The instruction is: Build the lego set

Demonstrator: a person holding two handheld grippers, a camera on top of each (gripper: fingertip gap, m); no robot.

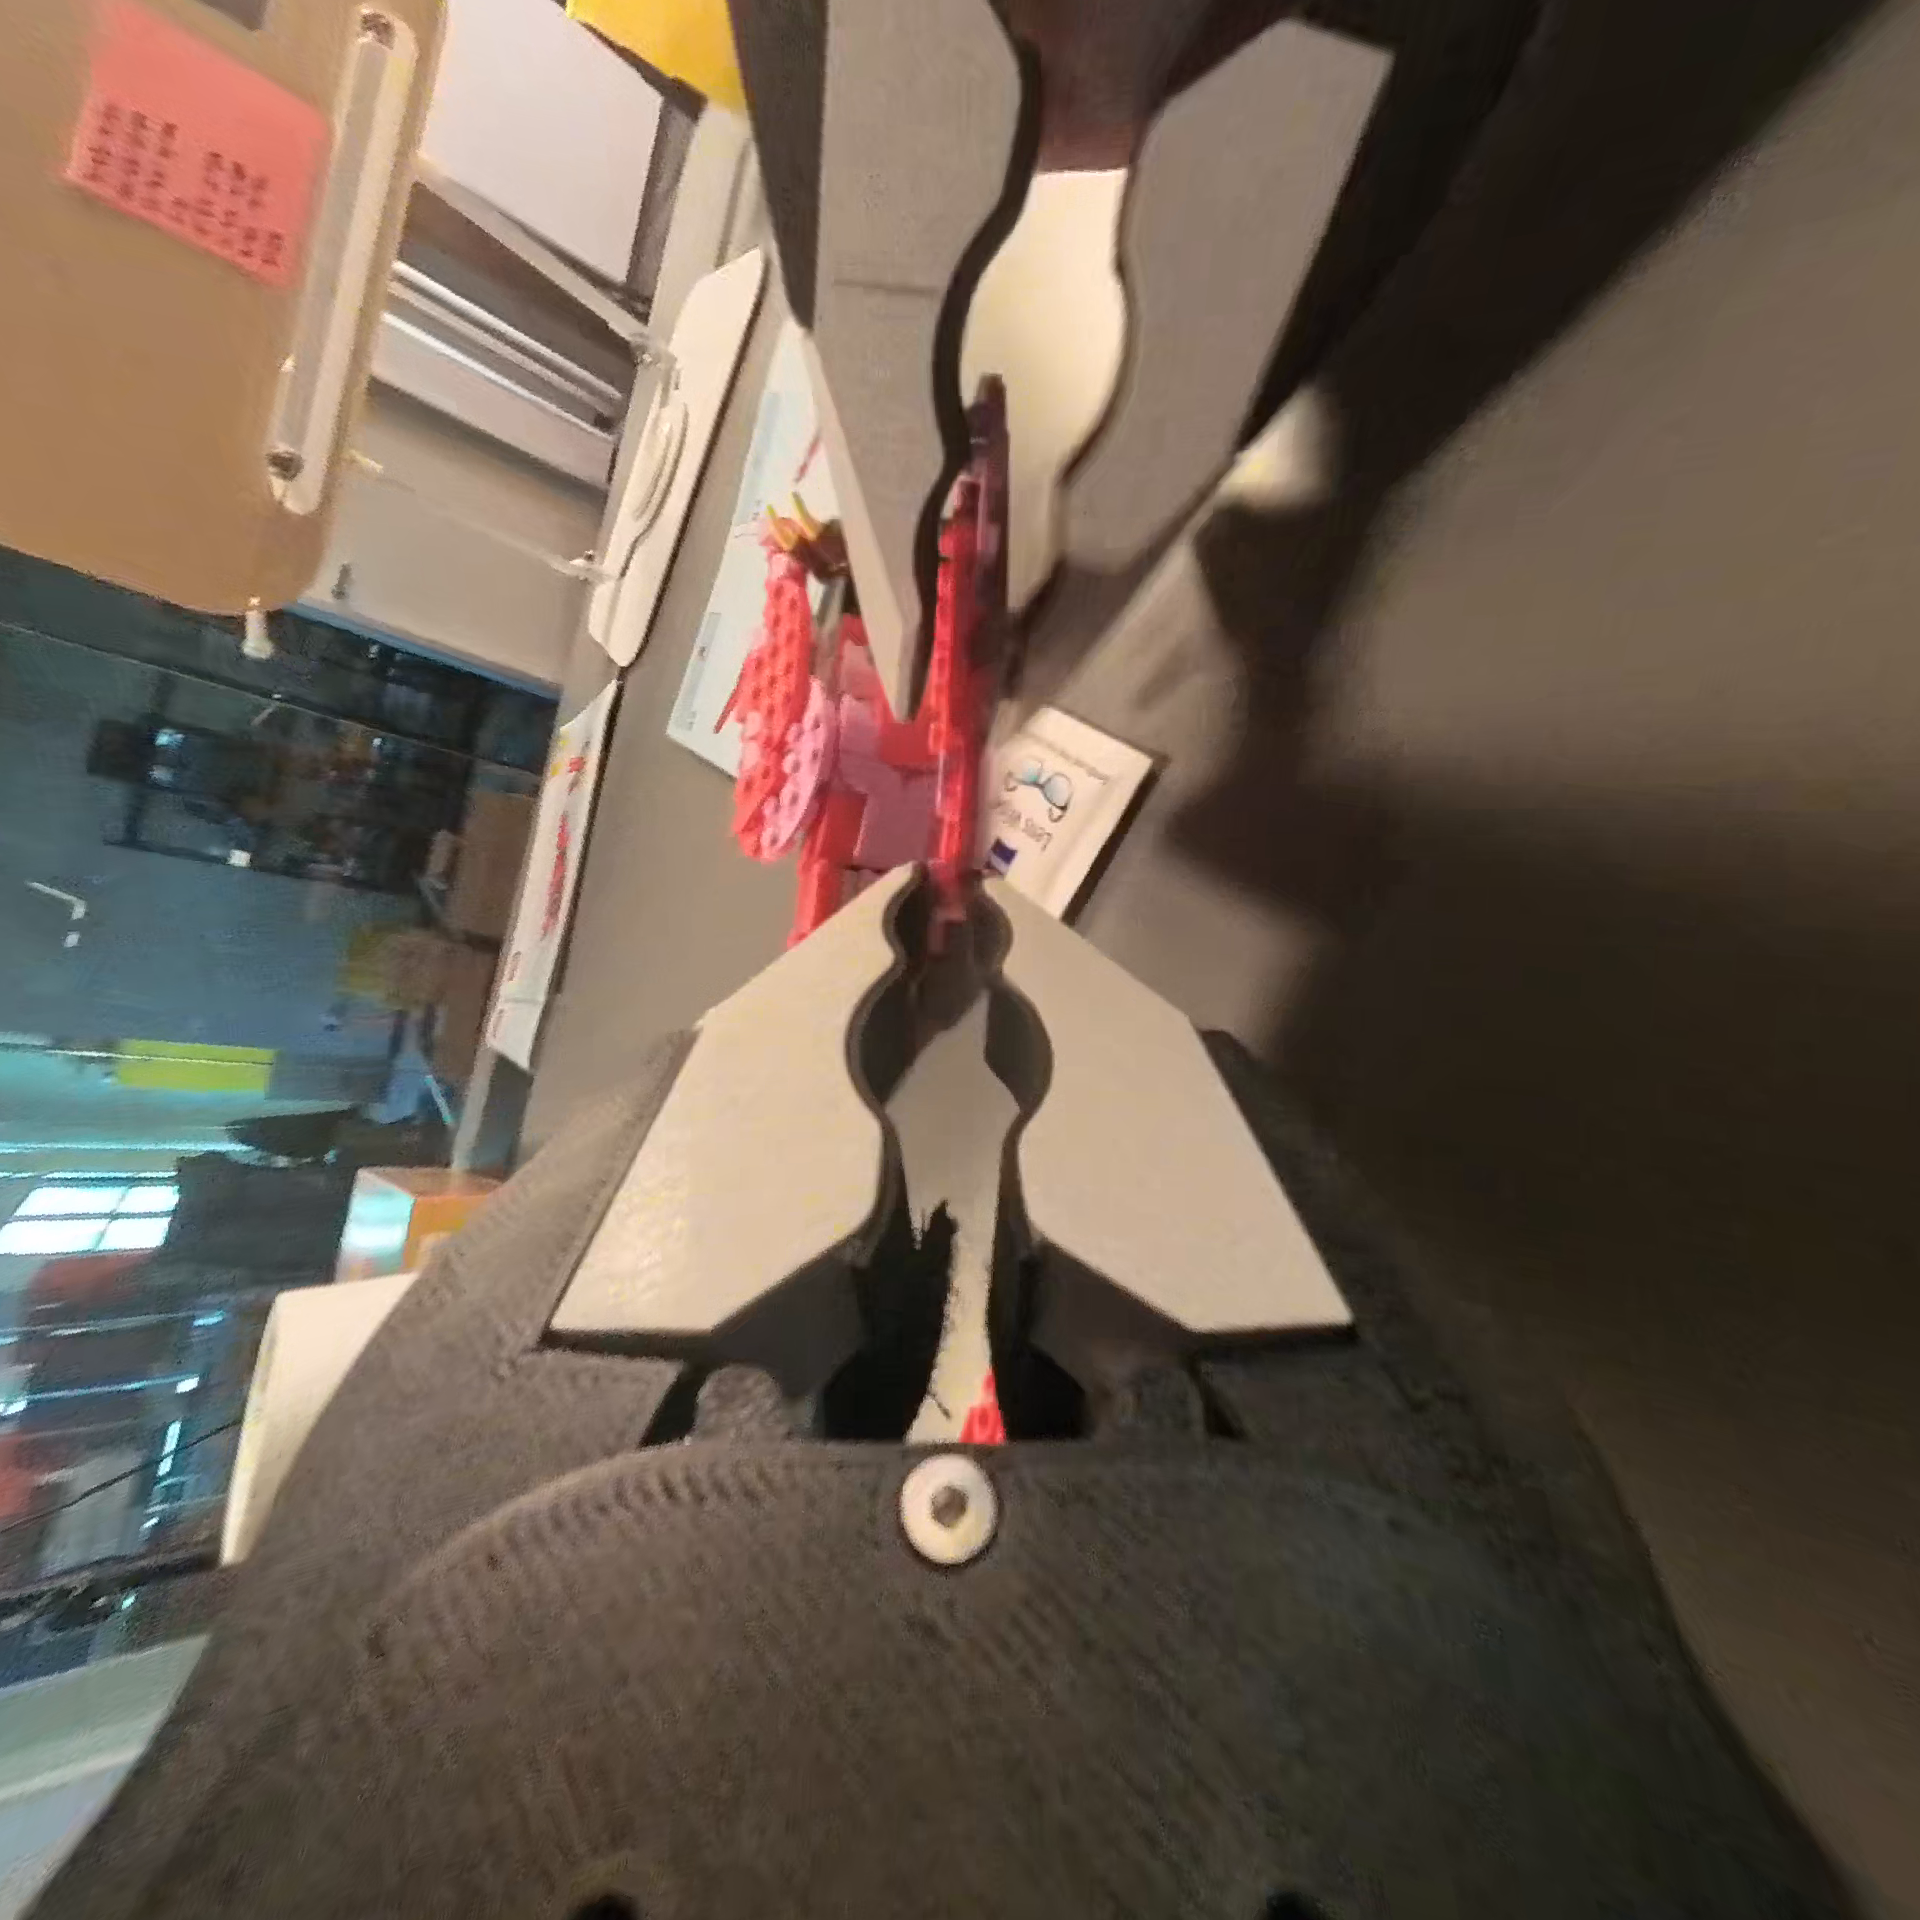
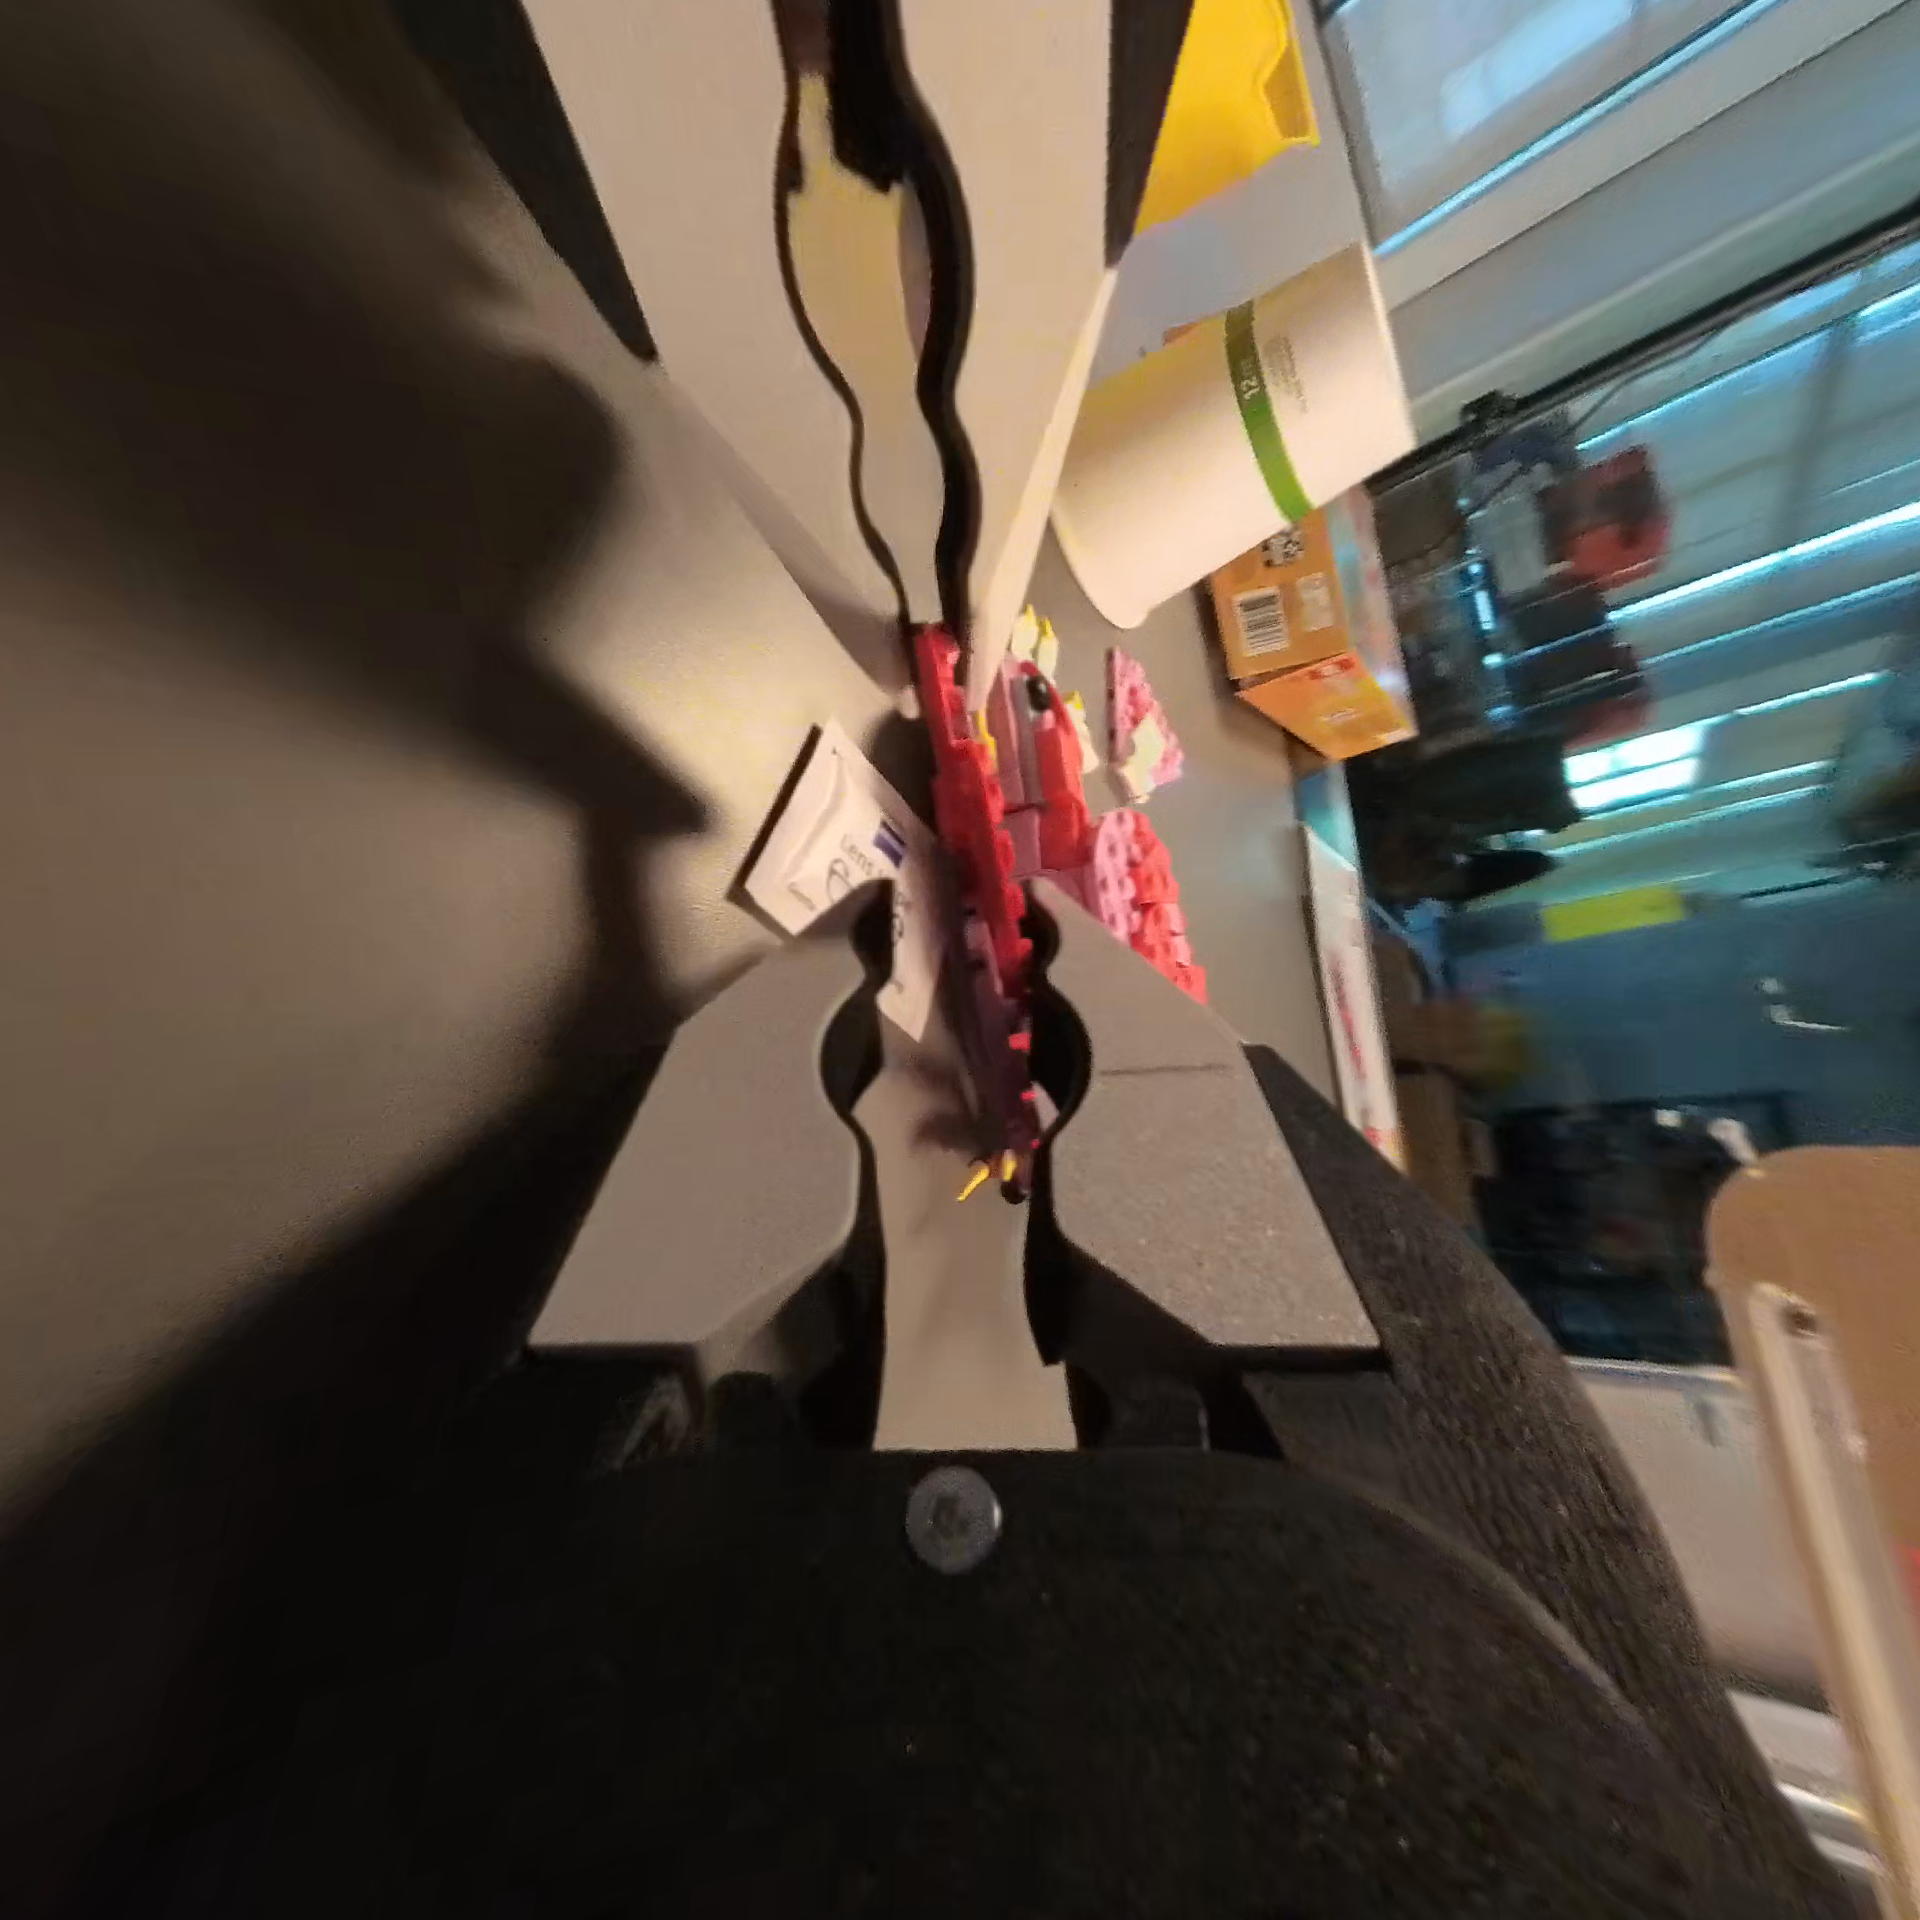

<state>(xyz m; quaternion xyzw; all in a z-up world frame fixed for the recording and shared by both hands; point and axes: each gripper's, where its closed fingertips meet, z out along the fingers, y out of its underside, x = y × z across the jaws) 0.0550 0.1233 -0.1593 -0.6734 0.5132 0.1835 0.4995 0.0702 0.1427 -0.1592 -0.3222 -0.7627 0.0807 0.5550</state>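
A long strip of red and purple toy bricks (image 1: 961, 644) spans between my two grippers, which face each other. My left gripper (image 1: 948, 894) is shut on the strip's red end. It also shows at the top of the right wrist view (image 2: 940, 644). My right gripper (image 2: 961, 899) is open around the purple end (image 2: 992, 1081). The strip rests against one finger (image 2: 1101, 997), and a gap shows between it and the other finger (image 2: 790, 1039). My right gripper also shows in the left wrist view (image 1: 971, 655). A pink and red brick model (image 2: 1049, 748) sits just behind the strip.
On the grey table (image 1: 1558, 623) lie a white packet (image 2: 821, 831), a printed sheet (image 1: 748, 582), a pink brick piece (image 2: 1143, 727), a white paper cup (image 2: 1216, 457) and an orange box (image 2: 1309, 644). A yellow container (image 2: 1226, 104) stands farther back. The tips of both grippers are at nearly the same place.
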